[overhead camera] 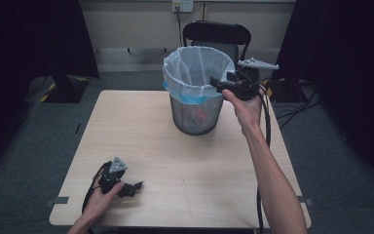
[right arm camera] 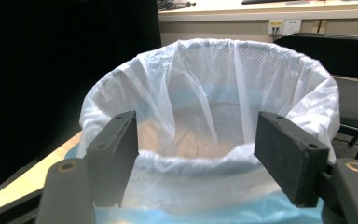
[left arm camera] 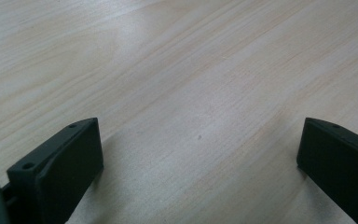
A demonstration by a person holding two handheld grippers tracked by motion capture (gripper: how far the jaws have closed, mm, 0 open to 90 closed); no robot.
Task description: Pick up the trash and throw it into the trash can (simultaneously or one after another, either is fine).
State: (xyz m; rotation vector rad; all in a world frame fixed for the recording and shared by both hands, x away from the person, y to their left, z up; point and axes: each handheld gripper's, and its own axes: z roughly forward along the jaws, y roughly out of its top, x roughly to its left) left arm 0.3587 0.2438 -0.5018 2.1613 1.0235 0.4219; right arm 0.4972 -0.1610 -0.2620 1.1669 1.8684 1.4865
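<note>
Nearest to the camera, at the near left corner of the bench [overhead camera: 185, 165], the left claw [overhead camera: 135, 186] rests on the wood w/ the person's left hand [overhead camera: 100, 197] around it; in the left gripper view its jaws stand spread wide apart w/ nothing between them but pale wood grain, so I judge it is parked there, out of the way, while the other hand works. At the far right, the right claw [overhead camera: 215, 83] is held up at the rim of the waste bin [overhead camera: 195, 117], which stands on the far middle of the bench. In the right gripper view its jaws are also spread, one on each side of the near edge of the bag, not yet pinching it; prob. the claw is lined up like this to grip the bin liner [right arm camera: 205, 93] at the rim. The liner is thin white plastic, wrinkled & half see-through, folded over the rim, w/ a light blue band [overhead camera: 195, 99] below the fold. The bin itself is dark wire mesh, round & a bit narrower at the bottom; something red [overhead camera: 200, 113] shows through the mesh, I cannot tell what. Behind the bench stands a black chair [overhead camera: 216, 35].
</note>
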